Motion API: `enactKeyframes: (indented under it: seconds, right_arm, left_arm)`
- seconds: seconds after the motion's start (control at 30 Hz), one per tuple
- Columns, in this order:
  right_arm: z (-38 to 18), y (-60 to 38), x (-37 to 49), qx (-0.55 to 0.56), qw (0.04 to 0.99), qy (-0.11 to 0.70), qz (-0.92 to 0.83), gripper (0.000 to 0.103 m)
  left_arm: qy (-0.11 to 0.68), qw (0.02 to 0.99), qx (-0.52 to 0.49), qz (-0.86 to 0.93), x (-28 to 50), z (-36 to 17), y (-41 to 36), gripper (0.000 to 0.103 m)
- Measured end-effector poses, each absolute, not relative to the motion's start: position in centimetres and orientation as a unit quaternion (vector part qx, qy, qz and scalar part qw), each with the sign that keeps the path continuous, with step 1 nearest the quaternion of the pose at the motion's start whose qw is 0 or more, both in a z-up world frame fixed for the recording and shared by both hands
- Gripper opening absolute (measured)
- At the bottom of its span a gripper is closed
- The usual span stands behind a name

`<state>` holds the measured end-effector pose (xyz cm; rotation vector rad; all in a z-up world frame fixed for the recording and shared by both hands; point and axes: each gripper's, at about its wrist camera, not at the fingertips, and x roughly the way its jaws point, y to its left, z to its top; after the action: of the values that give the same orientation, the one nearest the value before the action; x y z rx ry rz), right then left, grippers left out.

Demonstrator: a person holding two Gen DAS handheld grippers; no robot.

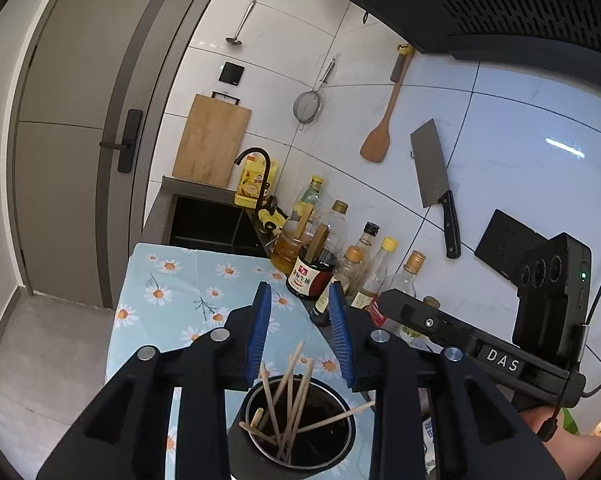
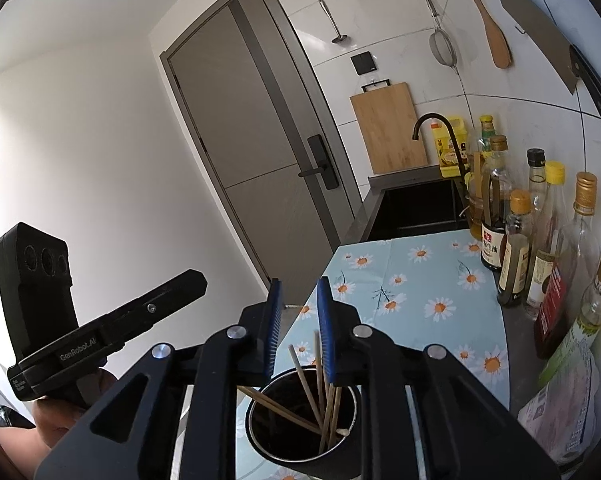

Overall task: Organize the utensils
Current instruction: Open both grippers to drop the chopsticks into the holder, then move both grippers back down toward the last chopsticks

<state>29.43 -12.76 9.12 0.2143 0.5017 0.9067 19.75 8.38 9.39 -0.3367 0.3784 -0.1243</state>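
Chopsticks [image 1: 288,396] stand loose in black holder [image 1: 260,460] on floral worktop [image 1: 172,292]. Left gripper [image 1: 300,292] and right gripper [image 2: 299,284] hover above holder, jaws spread, empty.

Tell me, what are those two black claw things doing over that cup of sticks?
A person holds a gripper in each hand and is tidying utensils. The left gripper and right gripper both hover just above a dark holder full of wooden chopsticks, on the flowery tablecloth. The jaws of both are open, with nothing pinched, so the chopsticks seem to be already in the holder.
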Motion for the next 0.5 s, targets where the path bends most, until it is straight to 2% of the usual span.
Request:
enactKeyframes:
  seconds: [0.4,0.5]
  right_arm:
    - [10.0,-13.8,26.9,0.109,0.851,0.253,0.446,0.020]
    - [10.0,-14.2,26.0,0.107,0.846,0.271,0.447,0.020]
  left_arm:
    - [0.208,0.961,-0.163,-0.079,17.5,9.9,7.4,0.029]
    - [0.235,0.956,-0.160,-0.066,17.1,9.8,7.1,0.033]
